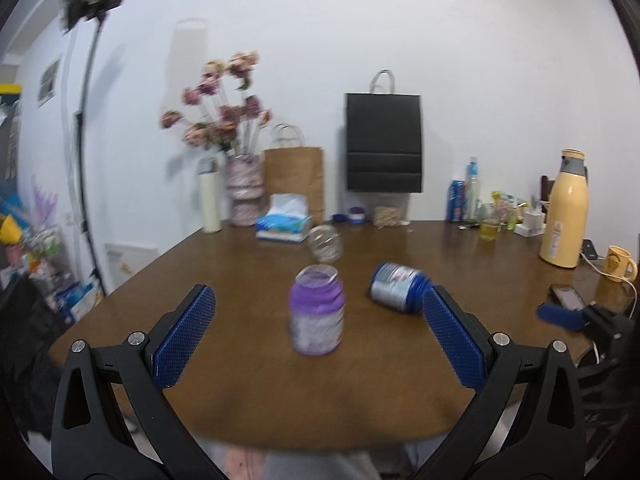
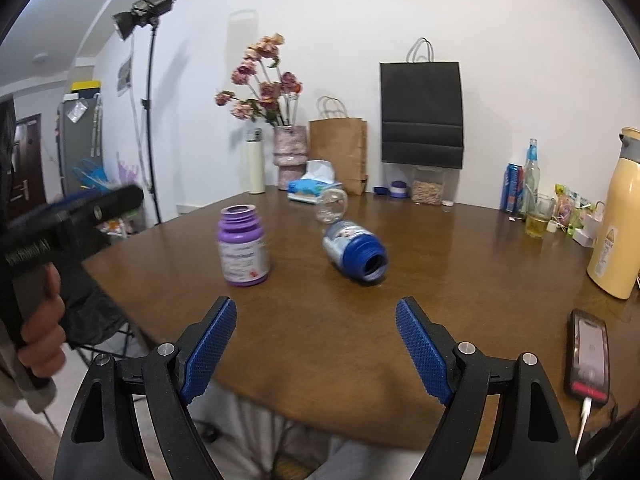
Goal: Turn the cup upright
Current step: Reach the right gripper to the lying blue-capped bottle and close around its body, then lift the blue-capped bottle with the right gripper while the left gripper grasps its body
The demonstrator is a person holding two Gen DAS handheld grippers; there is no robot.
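Note:
A purple open jar (image 1: 317, 312) stands upright on the brown table (image 1: 248, 380); it also shows in the right wrist view (image 2: 243, 247). A blue jar (image 1: 398, 287) lies on its side, its mouth toward me in the right wrist view (image 2: 355, 251). A clear glass cup (image 1: 325, 243) lies tipped behind them, also seen in the right wrist view (image 2: 331, 205). My left gripper (image 1: 316, 336) is open, its fingers either side of the purple jar but nearer the camera. My right gripper (image 2: 316, 344) is open and empty, short of the blue jar.
At the table's back stand a flower vase (image 1: 245, 190), a tissue box (image 1: 283, 222), a brown bag (image 1: 294, 182) and a black bag (image 1: 384, 142). A cream thermos (image 2: 618, 220), bottles, a yellow mug (image 1: 618, 263) and a phone (image 2: 589, 354) are on the right.

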